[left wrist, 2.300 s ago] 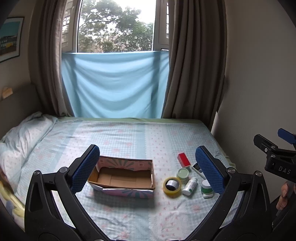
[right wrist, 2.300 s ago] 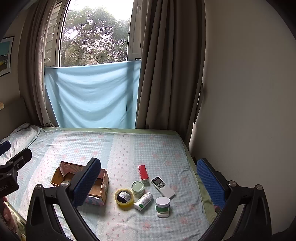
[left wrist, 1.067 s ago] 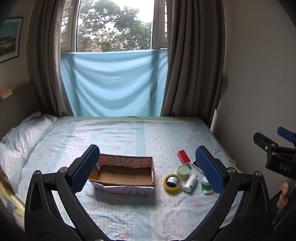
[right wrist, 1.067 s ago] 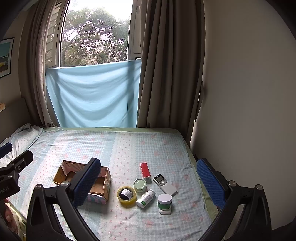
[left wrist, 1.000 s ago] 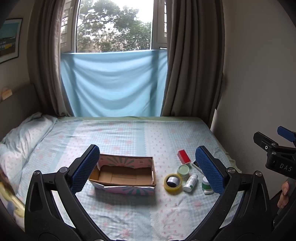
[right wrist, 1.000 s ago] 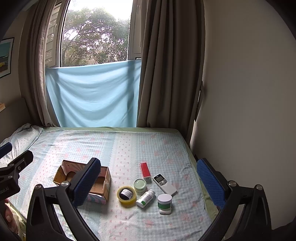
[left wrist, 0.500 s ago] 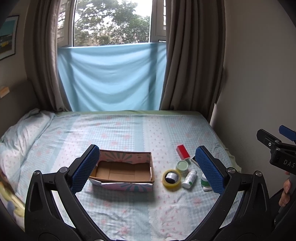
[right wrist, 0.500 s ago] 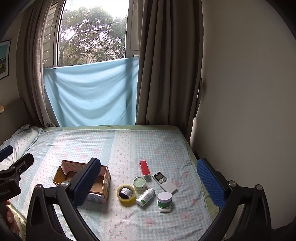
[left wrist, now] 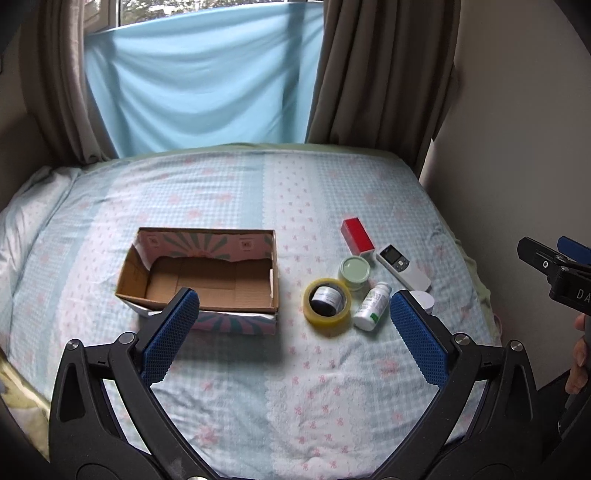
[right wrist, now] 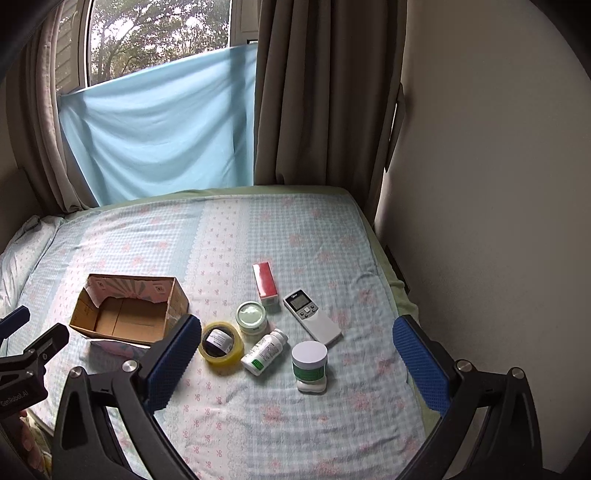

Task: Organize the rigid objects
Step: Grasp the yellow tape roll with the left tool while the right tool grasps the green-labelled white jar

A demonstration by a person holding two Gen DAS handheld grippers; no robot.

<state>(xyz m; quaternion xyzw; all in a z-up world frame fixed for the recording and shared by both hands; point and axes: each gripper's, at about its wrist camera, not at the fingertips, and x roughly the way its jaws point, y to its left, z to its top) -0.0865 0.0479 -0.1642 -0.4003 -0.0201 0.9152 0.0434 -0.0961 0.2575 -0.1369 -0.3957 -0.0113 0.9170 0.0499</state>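
Bottle point(right wrist: 264, 351) lies touching the tape roll point(right wrist: 221, 343) at its 9 o'clock, so the wide-open, empty right gripper point(right wrist: 295, 363) and left gripper point(left wrist: 295, 336) risk nudging neighbours.

Open cardboard box point(left wrist: 207, 275) on bed, tape roll point(right wrist: 221, 342), jars, bottle point(right wrist: 264, 352), remote point(right wrist: 311, 315) clustered beside it

Pretty ordinary bedroom. A bed with a pale blue checked sheet with pink flowers point(left wrist: 229, 199) fills the lower half of both frames. Behind it, a light blue cloth point(right wrist: 159, 136) hangs across the window point(right wrist: 159, 33), trees outside at upper left. Grey-brown curtains point(right wrist: 317, 92) flank it, and a plain cream wall point(right wrist: 491, 166) takes the right side. Soft daylight.
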